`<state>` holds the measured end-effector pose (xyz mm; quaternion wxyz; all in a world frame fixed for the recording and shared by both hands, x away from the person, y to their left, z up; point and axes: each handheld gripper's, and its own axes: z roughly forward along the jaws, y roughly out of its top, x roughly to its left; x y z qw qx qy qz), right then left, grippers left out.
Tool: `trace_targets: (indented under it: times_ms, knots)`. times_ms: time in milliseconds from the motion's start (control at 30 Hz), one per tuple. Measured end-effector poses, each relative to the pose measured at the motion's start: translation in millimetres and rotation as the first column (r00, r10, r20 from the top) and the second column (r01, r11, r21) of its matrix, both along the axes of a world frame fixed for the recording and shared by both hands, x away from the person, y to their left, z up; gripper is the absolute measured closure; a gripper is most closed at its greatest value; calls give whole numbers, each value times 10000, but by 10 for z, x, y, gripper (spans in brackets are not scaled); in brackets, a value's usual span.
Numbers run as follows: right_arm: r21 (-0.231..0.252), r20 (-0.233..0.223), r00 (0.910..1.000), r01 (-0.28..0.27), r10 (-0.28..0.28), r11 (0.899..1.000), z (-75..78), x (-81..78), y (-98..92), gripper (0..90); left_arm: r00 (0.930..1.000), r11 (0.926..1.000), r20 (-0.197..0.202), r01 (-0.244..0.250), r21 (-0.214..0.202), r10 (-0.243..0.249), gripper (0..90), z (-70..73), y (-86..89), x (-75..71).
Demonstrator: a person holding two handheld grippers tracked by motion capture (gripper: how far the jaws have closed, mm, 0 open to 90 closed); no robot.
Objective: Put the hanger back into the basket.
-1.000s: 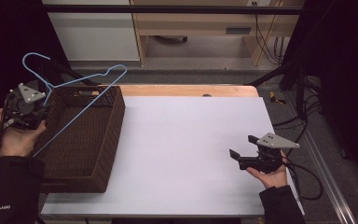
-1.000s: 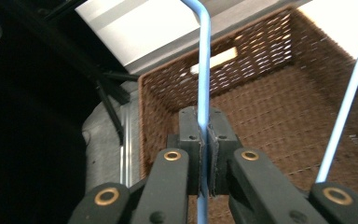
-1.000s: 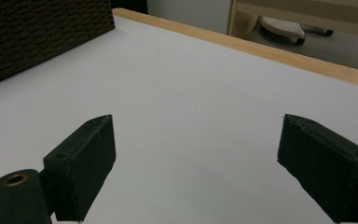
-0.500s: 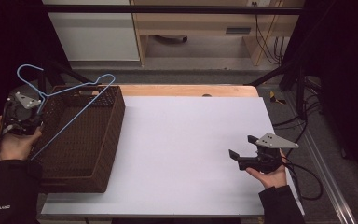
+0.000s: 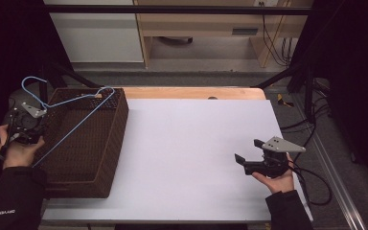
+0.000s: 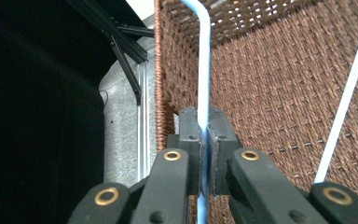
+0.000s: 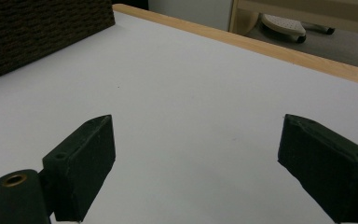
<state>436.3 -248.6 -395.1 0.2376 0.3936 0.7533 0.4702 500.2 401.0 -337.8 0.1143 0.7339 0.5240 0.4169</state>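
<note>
A light blue wire hanger lies slanted over the brown woven basket at the table's left, its hook up at the far left. My left gripper is shut on the hanger's wire at the basket's left rim. In the left gripper view the blue wire runs up between the pressed pads, and another strand of the hanger crosses the basket's inner wall. My right gripper rests open just above the white table near its right edge, nothing between its jaws.
The white tabletop spreads between the basket and the right hand, with a wooden strip along its far edge. Cables trail off the table's right side. A black frame post stands left of the basket.
My left gripper has come down and slightly toward the basket, lowering the hanger over it. The right gripper has stayed where it was.
</note>
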Motion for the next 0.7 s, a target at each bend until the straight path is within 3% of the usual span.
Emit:
trace_targets:
  times_ms: [400, 633, 700]
  knots:
    - [-19, 7, 10000, 9, -9, 10000, -1, 0, -1, 115, 9968, 9994, -761, 250, 241, -231, 871, -306, -141, 106]
    - [-44, -36, 10000, -1, 1, 10000, -5, 1, 7, 114, 9898, 9996, -1399, 289, 66, -277, 869, -477, -200, 169]
    - [-45, -33, 10000, 7, -7, 10000, -5, 1, 7, 114, 9871, 9997, -1584, 189, -166, -213, 868, -510, -187, 184]
